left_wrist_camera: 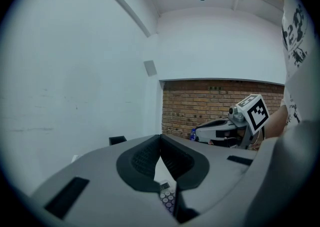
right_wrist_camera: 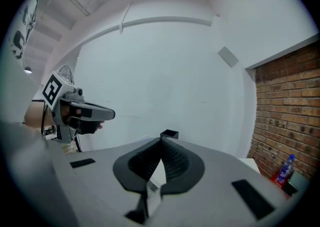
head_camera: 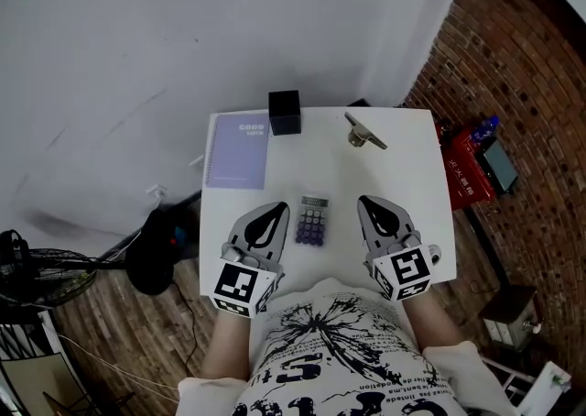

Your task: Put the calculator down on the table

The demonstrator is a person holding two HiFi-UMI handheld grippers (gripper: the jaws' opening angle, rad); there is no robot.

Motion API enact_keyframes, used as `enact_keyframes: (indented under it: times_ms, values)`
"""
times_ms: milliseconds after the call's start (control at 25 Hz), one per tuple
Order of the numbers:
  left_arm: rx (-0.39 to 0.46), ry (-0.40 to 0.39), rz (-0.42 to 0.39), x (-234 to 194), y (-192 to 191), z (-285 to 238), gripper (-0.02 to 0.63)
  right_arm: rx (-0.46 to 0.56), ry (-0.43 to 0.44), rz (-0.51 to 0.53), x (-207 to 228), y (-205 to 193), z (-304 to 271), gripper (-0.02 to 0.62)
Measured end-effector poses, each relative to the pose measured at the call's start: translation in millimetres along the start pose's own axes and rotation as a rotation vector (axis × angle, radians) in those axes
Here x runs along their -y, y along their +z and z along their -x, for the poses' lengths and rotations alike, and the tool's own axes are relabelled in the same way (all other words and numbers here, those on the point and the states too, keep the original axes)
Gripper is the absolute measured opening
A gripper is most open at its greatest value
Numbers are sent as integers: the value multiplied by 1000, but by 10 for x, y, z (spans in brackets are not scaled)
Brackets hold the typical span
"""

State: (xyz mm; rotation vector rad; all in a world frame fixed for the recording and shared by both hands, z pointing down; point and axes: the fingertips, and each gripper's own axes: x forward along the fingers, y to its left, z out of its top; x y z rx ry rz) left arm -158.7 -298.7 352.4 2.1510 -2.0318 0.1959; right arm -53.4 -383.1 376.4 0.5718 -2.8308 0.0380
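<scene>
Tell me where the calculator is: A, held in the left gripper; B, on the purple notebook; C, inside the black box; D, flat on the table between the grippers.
D: the calculator lies flat on the white table between the left gripper and right gripper, both shut and empty.

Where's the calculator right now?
In the head view the calculator lies flat on the white table, near its front edge, between the left gripper and the right gripper.

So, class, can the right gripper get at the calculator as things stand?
Probably yes: the calculator lies on the table beside the right gripper, nothing between them; its shut jaws must open first.
</scene>
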Motion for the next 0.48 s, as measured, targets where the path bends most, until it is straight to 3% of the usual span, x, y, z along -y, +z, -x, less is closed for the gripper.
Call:
enact_keyframes:
  times_ms: [480]
  values:
    - [-2, -8, 11, 77, 11, 11, 14, -5, 22, 16, -36, -16, 56, 12]
